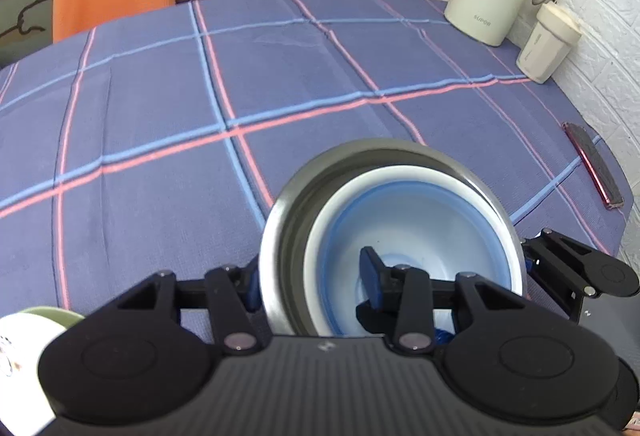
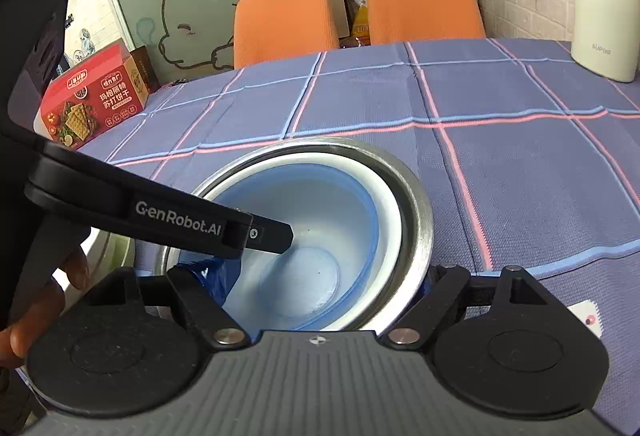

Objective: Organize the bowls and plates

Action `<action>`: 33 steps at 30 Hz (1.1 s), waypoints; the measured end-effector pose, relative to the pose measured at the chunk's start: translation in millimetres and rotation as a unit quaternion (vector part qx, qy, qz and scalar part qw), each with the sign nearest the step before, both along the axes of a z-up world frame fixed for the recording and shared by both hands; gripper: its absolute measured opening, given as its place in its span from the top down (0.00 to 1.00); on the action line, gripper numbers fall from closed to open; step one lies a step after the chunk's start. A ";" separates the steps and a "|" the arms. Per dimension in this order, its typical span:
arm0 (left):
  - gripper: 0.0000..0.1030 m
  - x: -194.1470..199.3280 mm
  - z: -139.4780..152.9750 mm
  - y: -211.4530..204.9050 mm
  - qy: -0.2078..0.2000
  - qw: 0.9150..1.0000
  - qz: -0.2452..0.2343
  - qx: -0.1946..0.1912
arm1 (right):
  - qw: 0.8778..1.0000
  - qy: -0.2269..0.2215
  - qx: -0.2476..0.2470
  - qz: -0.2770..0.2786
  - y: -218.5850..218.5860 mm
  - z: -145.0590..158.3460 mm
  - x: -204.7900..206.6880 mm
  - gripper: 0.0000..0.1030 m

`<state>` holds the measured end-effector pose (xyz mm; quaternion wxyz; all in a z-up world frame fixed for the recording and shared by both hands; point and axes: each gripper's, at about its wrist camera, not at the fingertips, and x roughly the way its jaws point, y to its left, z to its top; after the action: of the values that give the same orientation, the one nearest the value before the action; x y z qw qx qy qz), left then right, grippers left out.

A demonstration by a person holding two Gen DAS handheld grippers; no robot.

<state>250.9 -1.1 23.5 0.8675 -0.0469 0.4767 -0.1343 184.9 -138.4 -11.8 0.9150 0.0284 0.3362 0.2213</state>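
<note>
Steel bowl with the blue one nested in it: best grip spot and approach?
Pinch the steel bowl at its rim, from above on the near-left side: one of the fingers outside the steel wall, the other inside the blue bowl. It sits upright and looks too wide to span, and the thin flared lip suits a pinch. The left gripper already straddles that wall.
</note>
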 end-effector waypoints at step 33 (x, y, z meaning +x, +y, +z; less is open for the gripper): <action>0.58 -129.3 16.9 174.9 0.006 0.987 0.162 0.014 | 0.983 -0.002 0.007 0.185 151.2 14.0 -68.6 0.29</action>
<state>121.6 173.8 40.4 0.8754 -0.1124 0.4700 0.0147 116.4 12.8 2.2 0.8590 -0.0286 0.3320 0.3888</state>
